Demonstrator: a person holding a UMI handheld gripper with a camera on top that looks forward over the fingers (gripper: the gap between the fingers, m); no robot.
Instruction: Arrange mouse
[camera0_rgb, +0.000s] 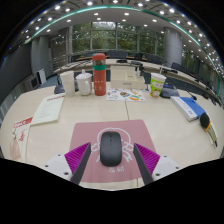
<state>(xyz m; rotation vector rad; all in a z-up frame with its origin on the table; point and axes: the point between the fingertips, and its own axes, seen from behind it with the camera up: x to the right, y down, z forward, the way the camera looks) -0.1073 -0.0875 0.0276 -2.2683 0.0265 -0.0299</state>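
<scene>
A dark grey computer mouse (110, 148) lies on a pink mouse mat (92, 133) on the beige table. My gripper (111, 152) is open, with a finger on each side of the mouse and a gap at both sides. The magenta pads (78, 155) face the mouse without touching it. The mouse rests on the mat, its front pointing away from me.
Beyond the mat stand a tall orange canister (99, 75), a white cup (84, 83), a green cup (157, 85) and printed papers (125, 95). A booklet (47, 108) and a red-white box (20, 135) lie to the left. A blue-edged book (187, 107) lies to the right.
</scene>
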